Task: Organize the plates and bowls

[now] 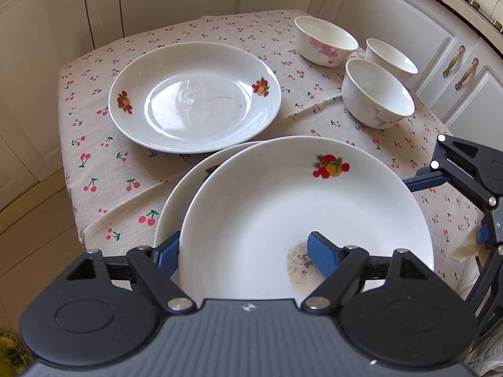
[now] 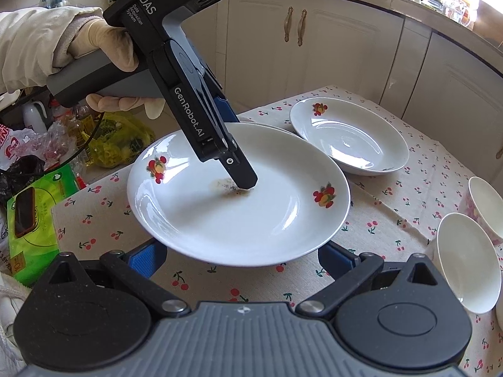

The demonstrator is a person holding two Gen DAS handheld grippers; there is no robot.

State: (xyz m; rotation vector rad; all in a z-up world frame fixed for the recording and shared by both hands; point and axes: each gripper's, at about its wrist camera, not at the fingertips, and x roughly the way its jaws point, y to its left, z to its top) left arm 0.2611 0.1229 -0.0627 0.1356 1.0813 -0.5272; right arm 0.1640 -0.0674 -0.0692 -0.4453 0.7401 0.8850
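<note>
White plates and bowls sit on a surface point(image 1: 103, 169) covered with a cloth with little red cherries on it. A gloved hand point(image 2: 107, 47) holds the left tool point(image 1: 243, 251) from the left, tipped steeply down. One blue pad point(image 1: 320, 256) lies on top of the near plate point(image 1: 283, 207), inside it, and the other blue pad point(image 1: 168, 256) is under the rim, so the tool is pinching this plate. In the right wrist view the plate hangs tilted above the cloth, with its right edge higher. The right tool point(image 2: 242, 256) points down at the near edge of the same plate; its two blue pads are spread wide, one at each side, below the rim, and I cannot tell if they touch it. Just under the held plate, on its left, the rim of a second plate point(image 1: 176, 198) peeks out. A third plate point(image 1: 195, 97) lies flat farther away, apart from the others. Three white bowls point(image 1: 377, 94) stand upright close together at the far right, and one has pink flowers on it. The held plate is shiny white with red and yellow fruit pictures on its rim and a small brown, speckled dirty spot point(image 1: 298, 262) beside the top pad. Cream cupboard doors point(image 1: 393, 15) stand behind the surface.
</note>
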